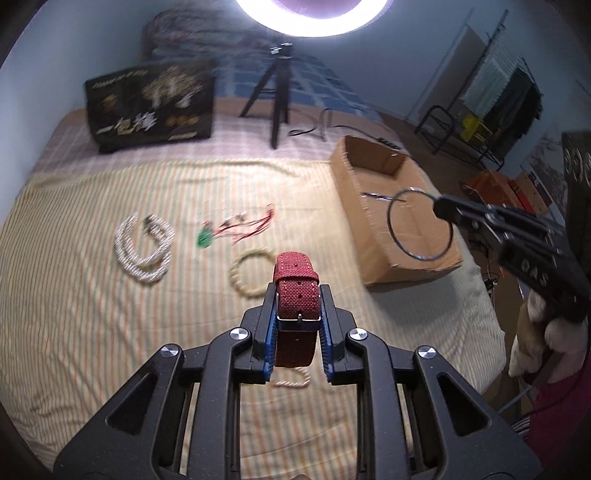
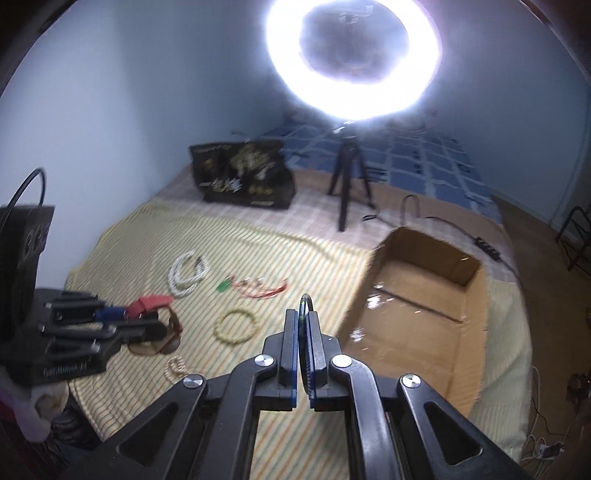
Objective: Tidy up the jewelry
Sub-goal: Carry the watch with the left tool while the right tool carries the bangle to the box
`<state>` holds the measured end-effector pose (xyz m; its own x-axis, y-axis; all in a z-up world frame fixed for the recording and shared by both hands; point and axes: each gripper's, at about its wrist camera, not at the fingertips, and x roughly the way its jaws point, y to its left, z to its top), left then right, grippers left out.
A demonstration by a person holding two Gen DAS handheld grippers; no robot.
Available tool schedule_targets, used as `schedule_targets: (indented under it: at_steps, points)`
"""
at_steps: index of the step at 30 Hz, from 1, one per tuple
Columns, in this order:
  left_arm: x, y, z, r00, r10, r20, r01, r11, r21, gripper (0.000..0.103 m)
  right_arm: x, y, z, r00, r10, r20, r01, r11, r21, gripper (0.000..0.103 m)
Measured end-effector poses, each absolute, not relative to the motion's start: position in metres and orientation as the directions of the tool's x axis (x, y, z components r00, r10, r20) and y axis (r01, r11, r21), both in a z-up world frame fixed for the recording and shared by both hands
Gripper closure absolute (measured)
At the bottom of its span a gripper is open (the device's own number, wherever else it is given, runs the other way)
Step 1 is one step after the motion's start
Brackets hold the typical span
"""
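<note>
Left gripper [image 1: 297, 314], fingers clamped on soft red watch strap [image 1: 296, 291] near its buckle, over bed; right gripper [image 2: 303, 332] pinches thin, stiff, likely slippery bangle [image 1: 419, 223] by its rim above cardboard box [image 1: 351, 184].

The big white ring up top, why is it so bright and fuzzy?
Right wrist view: the ring light glares straight into the lens, washing out its edges. Left wrist view: only its lower rim shows, and the jewelry on the bedspread looks motion-blurred.
</note>
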<state>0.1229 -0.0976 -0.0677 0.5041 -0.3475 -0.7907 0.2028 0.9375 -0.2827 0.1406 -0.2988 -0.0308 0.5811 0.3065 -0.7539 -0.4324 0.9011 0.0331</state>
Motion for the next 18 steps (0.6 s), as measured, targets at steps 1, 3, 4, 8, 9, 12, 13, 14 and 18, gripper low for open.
schedule_targets:
  at_steps: [1, 3, 4, 8, 9, 12, 13, 14, 18]
  points:
    - [0.124, -0.103, -0.067, 0.505, -0.353, -0.788, 0.211, 0.936, -0.284, 0.085, 0.143, -0.304, -0.029, 0.589, 0.302, -0.750, -0.421, 0.906, 0.034, 0.102]
    - [0.127, -0.115, -0.065, 0.501, -0.369, -0.783, 0.227, 0.929, -0.293, 0.085, 0.148, -0.317, -0.024, 0.605, 0.288, -0.743, -0.395, 0.918, 0.034, 0.102]
    - [0.129, -0.123, -0.064, 0.497, -0.380, -0.780, 0.237, 0.924, -0.300, 0.085, 0.150, -0.322, -0.022, 0.611, 0.281, -0.740, -0.382, 0.923, 0.035, 0.102]
    - [0.136, -0.153, -0.059, 0.492, -0.414, -0.766, 0.280, 0.908, -0.311, 0.085, 0.161, -0.345, -0.016, 0.635, 0.255, -0.730, -0.333, 0.942, 0.040, 0.102]
    - [0.138, -0.160, -0.059, 0.490, -0.420, -0.764, 0.290, 0.905, -0.312, 0.085, 0.165, -0.351, -0.015, 0.638, 0.248, -0.729, -0.322, 0.946, 0.040, 0.102]
    - [0.146, -0.184, -0.057, 0.489, -0.434, -0.756, 0.323, 0.896, -0.306, 0.085, 0.177, -0.365, -0.016, 0.648, 0.223, -0.729, -0.293, 0.955, 0.031, 0.102]
    - [0.148, -0.190, -0.058, 0.489, -0.437, -0.755, 0.329, 0.894, -0.305, 0.085, 0.181, -0.371, -0.016, 0.650, 0.215, -0.729, -0.284, 0.958, 0.029, 0.102]
    - [0.152, -0.199, -0.058, 0.487, -0.440, -0.754, 0.338, 0.892, -0.302, 0.085, 0.184, -0.375, -0.017, 0.652, 0.208, -0.729, -0.276, 0.961, 0.027, 0.102]
    - [0.164, -0.222, -0.062, 0.479, -0.448, -0.755, 0.359, 0.885, -0.298, 0.085, 0.201, -0.394, -0.021, 0.661, 0.179, -0.729, -0.230, 0.973, 0.031, 0.102]
